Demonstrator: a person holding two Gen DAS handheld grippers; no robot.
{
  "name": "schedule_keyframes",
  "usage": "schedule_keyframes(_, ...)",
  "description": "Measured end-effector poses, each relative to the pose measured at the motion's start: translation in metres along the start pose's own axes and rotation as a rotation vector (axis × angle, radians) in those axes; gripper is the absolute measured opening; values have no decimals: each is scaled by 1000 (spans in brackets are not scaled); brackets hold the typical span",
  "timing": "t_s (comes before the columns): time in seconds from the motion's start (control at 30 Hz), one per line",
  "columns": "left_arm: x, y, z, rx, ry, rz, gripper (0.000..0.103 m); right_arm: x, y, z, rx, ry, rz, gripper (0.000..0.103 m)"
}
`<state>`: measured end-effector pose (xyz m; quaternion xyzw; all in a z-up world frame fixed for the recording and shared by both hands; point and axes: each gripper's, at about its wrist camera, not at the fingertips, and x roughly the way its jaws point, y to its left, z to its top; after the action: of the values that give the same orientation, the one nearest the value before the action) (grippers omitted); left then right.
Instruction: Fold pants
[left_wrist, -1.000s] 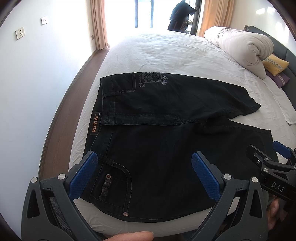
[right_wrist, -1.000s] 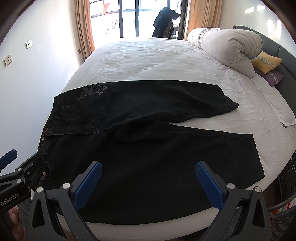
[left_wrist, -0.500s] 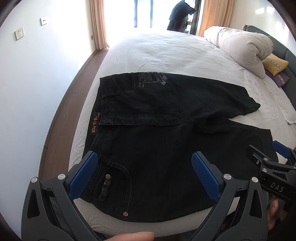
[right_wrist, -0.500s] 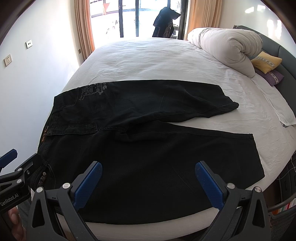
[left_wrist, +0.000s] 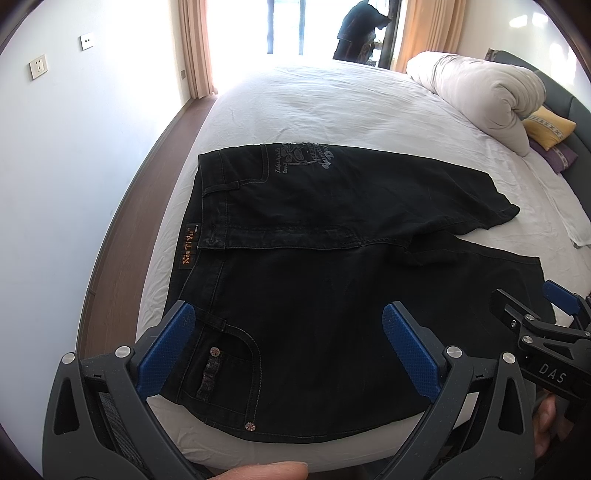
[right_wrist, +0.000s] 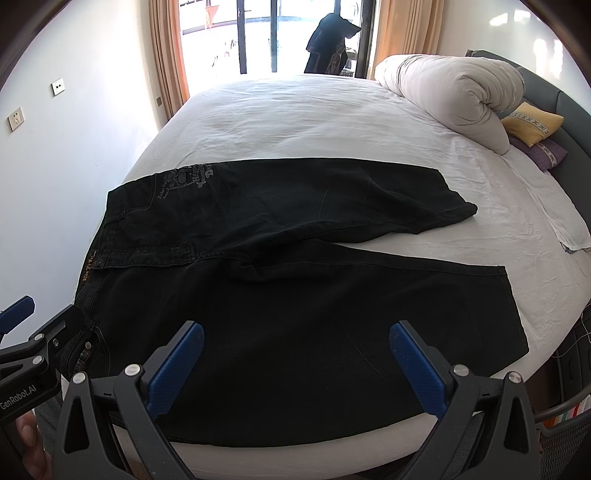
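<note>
Black pants (left_wrist: 314, 266) (right_wrist: 295, 288) lie spread flat on the white bed (left_wrist: 314, 107) (right_wrist: 295, 110), waistband to the left and both legs running right. The near leg reaches the bed's front edge. My left gripper (left_wrist: 288, 339) hovers open above the near hip pocket, with nothing between its blue pads. My right gripper (right_wrist: 295, 354) hovers open over the near leg's thigh, also holding nothing. Each gripper shows at the edge of the other's view: the right gripper (left_wrist: 546, 332) and the left gripper (right_wrist: 26, 332).
A rolled white duvet (right_wrist: 450, 96) and a yellow pillow (right_wrist: 532, 122) sit at the bed's far right by the dark headboard. A folded white cloth (right_wrist: 565, 225) lies at the right edge. A wall (left_wrist: 55, 147) and wood floor run along the left. A wire basket (right_wrist: 561, 424) stands lower right.
</note>
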<state>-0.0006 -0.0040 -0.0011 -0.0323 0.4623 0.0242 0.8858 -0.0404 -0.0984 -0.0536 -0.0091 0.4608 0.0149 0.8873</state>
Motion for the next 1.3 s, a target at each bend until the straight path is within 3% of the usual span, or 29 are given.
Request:
schedule_keyframes(0.6,2,-1,-1,4,3,7,103,1,0,-1,1,3,2,103)
schedule_keyframes(0.83,7,-6,3,66,-46,-13,103,11,-8,-6,-4,1,25,103)
schedule_keyframes(0.93,22,1,25,88,-41,-83,103,16,-17,3,-10,-10,80,103)
schedule_keyframes(1.03,48,9,62,148,-26,-229,103,24,-30,15,-22,-19,139,103)
schedule_keyframes(1.07,57,10,72,165,-9,-243,103,27,-34,20,-26,-21,162,103)
schedule_keyframes(1.3,143,20,165,435,41,-119,103,56,-56,58,-89,-38,289,103)
